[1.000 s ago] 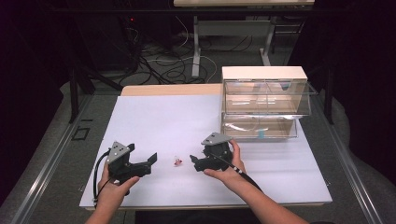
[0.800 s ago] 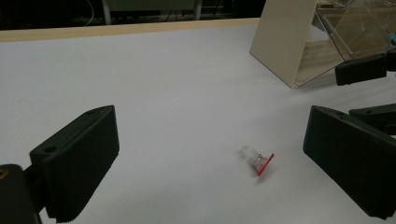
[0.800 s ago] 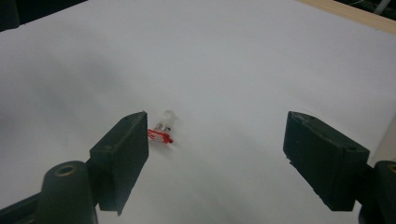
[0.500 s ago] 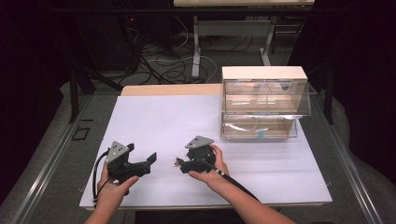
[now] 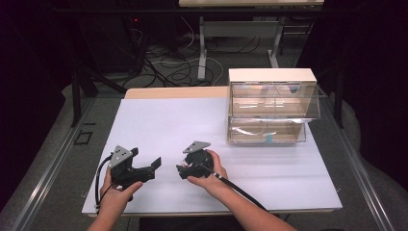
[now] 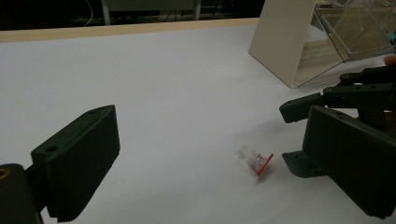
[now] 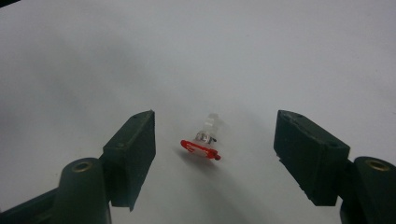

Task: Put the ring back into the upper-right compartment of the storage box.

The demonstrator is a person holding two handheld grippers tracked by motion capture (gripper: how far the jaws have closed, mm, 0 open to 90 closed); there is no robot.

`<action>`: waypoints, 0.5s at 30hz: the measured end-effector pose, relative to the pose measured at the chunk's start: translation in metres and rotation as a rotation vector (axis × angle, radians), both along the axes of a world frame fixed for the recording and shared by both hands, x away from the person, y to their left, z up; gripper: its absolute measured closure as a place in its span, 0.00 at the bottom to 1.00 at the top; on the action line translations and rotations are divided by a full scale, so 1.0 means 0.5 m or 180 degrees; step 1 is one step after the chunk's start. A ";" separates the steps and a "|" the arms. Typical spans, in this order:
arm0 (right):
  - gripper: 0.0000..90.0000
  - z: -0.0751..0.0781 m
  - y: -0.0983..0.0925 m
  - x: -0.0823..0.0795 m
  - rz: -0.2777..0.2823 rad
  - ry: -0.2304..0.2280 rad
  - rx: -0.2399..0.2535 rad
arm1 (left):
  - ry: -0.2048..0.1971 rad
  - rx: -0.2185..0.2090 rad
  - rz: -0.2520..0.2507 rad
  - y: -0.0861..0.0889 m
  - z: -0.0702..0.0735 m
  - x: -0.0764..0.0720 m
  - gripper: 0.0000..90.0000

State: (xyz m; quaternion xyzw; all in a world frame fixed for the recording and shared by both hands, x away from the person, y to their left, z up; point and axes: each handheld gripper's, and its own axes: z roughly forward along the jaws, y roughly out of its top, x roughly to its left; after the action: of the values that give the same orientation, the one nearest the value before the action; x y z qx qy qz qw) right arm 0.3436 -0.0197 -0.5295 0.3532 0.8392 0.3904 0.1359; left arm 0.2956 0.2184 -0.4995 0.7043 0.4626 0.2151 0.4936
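Two hands come in at the near edge of the white tabletop (image 5: 192,120), and each one holds one gripper. The left hand (image 5: 115,197) holds the left gripper (image 5: 146,169), whose two black jaws stand wide apart with nothing between them. The right hand (image 5: 211,171) holds the right gripper (image 5: 181,169), and its jaws are spread wide too (in the right gripper view, one sits on each side of the little thing).

That little thing is one small clear piece with a red flat end (image 7: 205,140). It lies on its side on the tabletop, between the right gripper's open jaws but not touching them. In the left gripper view it lies (image 6: 256,160) just beside the tips of the right gripper. From the high view it is too small to make out.

Farther back on the right stands one clear plastic box (image 5: 269,106) with two levels and a pale top. Something small and blue (image 5: 269,139) sits in the lower level, but what it is cannot be told. Beyond the tabletop, a tangle of cables (image 5: 178,62) lies on the dark floor.
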 end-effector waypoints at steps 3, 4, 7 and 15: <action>0.33 -0.003 0.000 0.004 0.0026 0.0015 0.0009 | -0.0004 0.0004 -0.0006 0.000 0.000 0.000 0.05; 0.33 -0.005 0.001 0.004 -0.0022 0.0040 0.0031 | -0.0005 0.0004 -0.0005 0.000 0.000 0.000 0.05; 0.33 -0.009 0.004 0.007 -0.0012 0.0090 0.0021 | -0.0002 0.0005 -0.0008 -0.001 0.000 0.000 0.05; 0.36 -0.023 0.012 0.014 -0.0029 0.0082 -0.0017 | 0.0003 0.0003 -0.0009 -0.001 0.000 0.000 0.05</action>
State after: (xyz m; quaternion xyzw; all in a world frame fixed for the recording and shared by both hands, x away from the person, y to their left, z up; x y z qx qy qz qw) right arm 0.3505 -0.0136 -0.5411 0.3617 0.8403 0.3830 0.1278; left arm 0.2957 0.2177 -0.4996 0.7054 0.4617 0.2143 0.4933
